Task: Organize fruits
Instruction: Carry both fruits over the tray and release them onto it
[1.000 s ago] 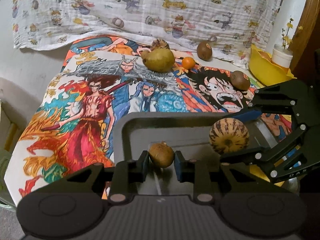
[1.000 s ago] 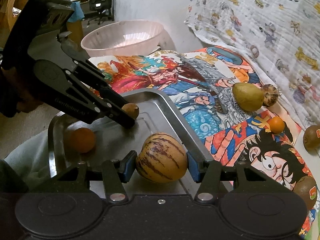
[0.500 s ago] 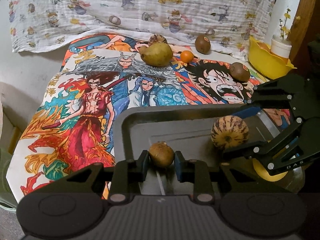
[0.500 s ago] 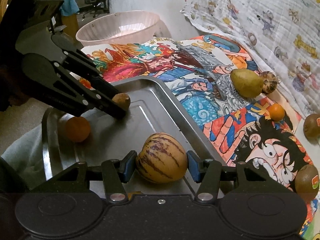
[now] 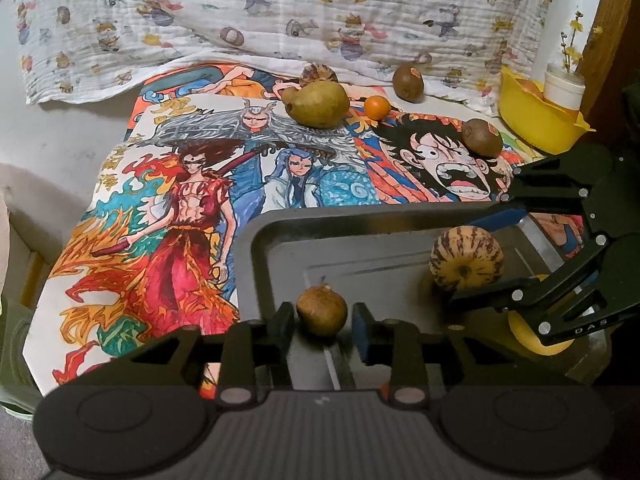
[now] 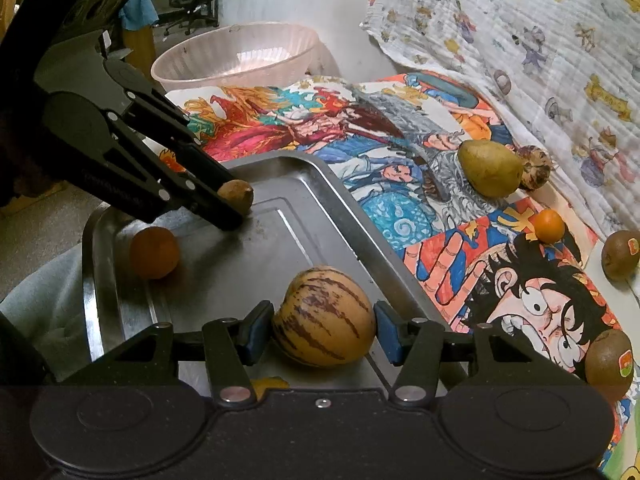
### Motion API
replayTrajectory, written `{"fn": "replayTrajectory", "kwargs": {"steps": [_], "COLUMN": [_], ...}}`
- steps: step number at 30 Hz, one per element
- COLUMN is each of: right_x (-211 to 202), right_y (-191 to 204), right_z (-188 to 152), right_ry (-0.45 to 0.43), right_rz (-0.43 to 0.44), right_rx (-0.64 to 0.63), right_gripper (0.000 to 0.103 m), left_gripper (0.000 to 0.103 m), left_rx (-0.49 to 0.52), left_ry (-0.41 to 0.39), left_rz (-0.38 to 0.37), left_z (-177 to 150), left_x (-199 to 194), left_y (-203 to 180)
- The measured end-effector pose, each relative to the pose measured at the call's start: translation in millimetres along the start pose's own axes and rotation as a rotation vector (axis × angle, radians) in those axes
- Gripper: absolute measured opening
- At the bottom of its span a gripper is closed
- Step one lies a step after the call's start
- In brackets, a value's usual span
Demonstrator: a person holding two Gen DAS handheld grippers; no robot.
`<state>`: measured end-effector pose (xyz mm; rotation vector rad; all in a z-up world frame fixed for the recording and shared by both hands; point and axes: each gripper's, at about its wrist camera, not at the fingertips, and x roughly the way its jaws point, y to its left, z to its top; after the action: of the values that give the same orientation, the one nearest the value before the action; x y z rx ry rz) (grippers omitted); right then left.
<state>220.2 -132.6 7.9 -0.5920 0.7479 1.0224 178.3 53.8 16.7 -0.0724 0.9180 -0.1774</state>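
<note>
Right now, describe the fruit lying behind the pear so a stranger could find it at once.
Start at the cartoon poster mat and go to its far edge by the white printed cloth. The green-brown pear lies there; the striped round fruit peeks out behind, touching it, mottled brown unlike the plain kiwis.

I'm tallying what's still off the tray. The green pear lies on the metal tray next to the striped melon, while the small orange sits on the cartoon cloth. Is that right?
Not quite. The green pear is not on the metal tray; it lies on the cartoon cloth, well beyond the tray and the striped melon. The right wrist view shows this. The small orange is on the cloth, as you said.
</note>
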Motion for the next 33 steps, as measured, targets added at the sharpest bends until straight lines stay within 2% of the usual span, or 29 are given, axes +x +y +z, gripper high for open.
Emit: {"fn": "replayTrajectory", "kwargs": {"steps": [6,11,17,20,25,33], "right_x": [-14,-29,-43,-48,-59,-78], "right_y": [3,11,19,22,28,27], "right_z": [0,-2,-10,-15,-22,-36], "right_ry": [-0.035,-0.062,-0.074,-0.072,-0.076,-0.050], "right_rz": [-0.001,-0.001,0.001,0.006,0.020,-0.033], "right_rx": [0.013,0.008,0.002,0.000,-0.028,-0.058], "right_gripper": [0.067,0.082,0.091,0.096,0.099,0.102], "left_gripper": [0.055,0.084,0.095,0.099,0.100,0.100], "left_rx": [-0.001,0.019,0.064,0.082,0.109,0.194], "left_ry": [-0.023,-0.049,-0.067,-0.068,-0.039,-0.020], "left_rz": [-0.009,-0.011,-0.001,0.005,0.003,0.009], "left_z": [-2,-6,-11,-15,-22,-29], "left_x": [-9,-19,-31,-36,-42,-54], "left_y": [-2,-8,-17,-21,-28,-42]}}
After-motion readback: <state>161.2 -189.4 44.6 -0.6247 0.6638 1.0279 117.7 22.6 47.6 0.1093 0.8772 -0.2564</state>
